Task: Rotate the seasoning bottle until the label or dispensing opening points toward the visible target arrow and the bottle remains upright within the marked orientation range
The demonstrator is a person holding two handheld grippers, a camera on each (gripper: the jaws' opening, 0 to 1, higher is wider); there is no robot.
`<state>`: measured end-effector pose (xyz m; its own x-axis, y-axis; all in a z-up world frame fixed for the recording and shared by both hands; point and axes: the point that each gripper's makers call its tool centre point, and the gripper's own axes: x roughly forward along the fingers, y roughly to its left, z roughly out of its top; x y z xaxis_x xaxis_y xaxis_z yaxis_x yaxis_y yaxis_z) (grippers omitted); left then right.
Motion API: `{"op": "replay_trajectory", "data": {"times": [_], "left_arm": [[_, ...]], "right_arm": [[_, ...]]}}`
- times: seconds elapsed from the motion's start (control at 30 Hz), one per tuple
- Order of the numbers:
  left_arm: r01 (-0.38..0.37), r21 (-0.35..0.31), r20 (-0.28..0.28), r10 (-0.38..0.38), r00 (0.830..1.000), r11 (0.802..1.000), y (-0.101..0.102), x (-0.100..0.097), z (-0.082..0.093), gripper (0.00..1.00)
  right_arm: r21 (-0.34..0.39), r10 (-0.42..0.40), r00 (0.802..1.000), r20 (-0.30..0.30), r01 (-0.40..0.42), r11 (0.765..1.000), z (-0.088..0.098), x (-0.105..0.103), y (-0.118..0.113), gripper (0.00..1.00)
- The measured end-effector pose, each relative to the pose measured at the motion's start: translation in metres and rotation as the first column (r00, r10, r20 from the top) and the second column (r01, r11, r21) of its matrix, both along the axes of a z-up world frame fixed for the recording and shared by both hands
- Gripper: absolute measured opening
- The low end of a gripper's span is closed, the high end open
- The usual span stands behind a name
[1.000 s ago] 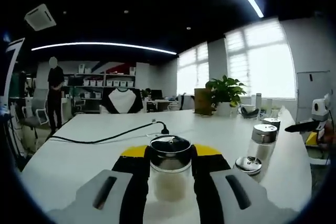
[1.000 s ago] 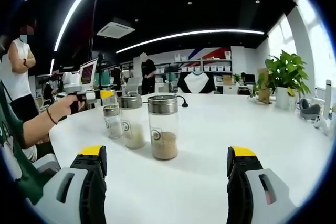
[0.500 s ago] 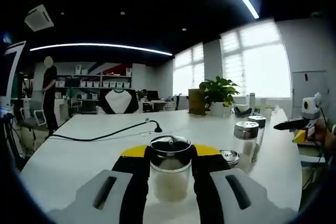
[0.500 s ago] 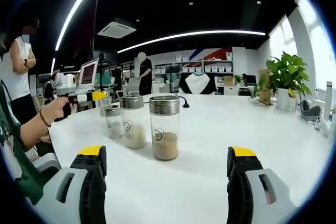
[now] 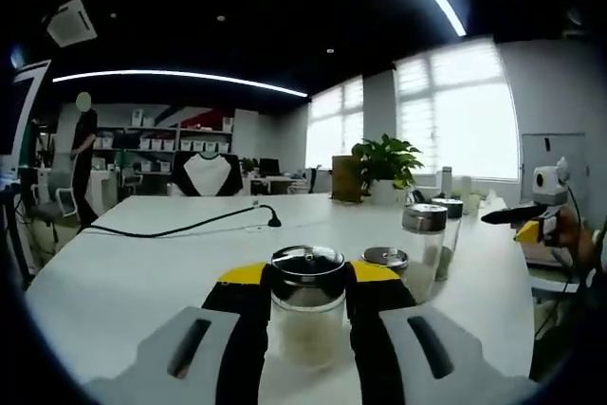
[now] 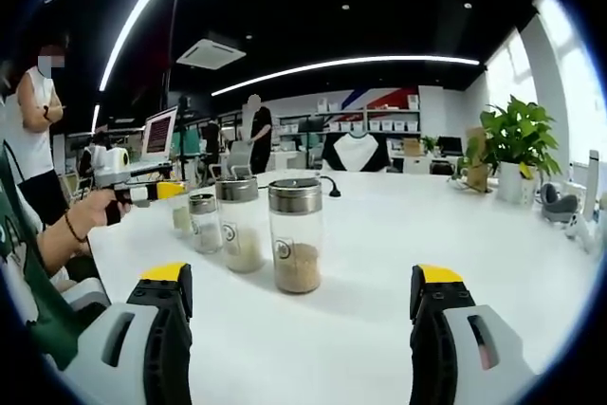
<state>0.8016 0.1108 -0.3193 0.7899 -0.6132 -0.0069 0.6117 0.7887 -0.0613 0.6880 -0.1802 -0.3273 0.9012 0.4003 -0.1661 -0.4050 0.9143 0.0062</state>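
Left gripper view, lower centre: the left gripper (image 5: 308, 315) clamps its fingers (image 5: 245, 329) on the seasoning bottle (image 5: 307, 305), upright on the table (image 5: 114, 272). Turning is in hand; next, I judge, twist gently without tipping. Right gripper (image 6: 302, 315) hangs spread wide, empty.

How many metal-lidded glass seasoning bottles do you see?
4: nearest bottle, middle bottle and far bottle stand in a row; the fourth bottle sits clamped in the left gripper.
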Motion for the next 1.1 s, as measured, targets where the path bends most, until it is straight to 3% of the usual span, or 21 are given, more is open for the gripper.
{"op": "replay_trajectory", "data": {"times": [0.63,0.67,0.73,0.8,0.87,1.1], "left_arm": [[0.011,0.009,0.001,-0.011,1.0,1.0,-0.003,-0.009,-0.014,0.32],[0.014,0.009,0.025,-0.014,1.0,1.0,-0.004,-0.008,-0.011,0.32],[0.016,0.004,0.007,-0.016,1.0,1.0,-0.004,-0.01,-0.012,0.32],[0.025,0.062,0.027,-0.027,0.999,0.998,-0.007,-0.013,-0.013,0.32],[0.019,0.028,0.011,-0.019,1.0,0.999,-0.007,-0.013,-0.013,0.32],[0.022,0.026,0.014,-0.022,1.0,0.999,-0.011,-0.02,-0.01,0.33]], "right_arm": [[0.0,-0.005,1.0,-0.014,0.005,1.0,-0.006,0.002,-0.001,0.98],[0.0,-0.005,1.0,-0.013,0.005,1.0,-0.006,0.002,-0.001,0.98],[0.001,-0.003,1.0,-0.013,0.003,1.0,-0.006,0.002,-0.001,0.98],[0.002,-0.003,1.0,-0.016,0.003,1.0,-0.008,0.002,-0.001,0.98],[0.002,-0.003,1.0,-0.018,0.003,1.0,-0.009,0.003,-0.001,0.98],[0.002,-0.001,1.0,-0.023,0.001,1.0,-0.01,0.003,-0.001,0.98]]}}
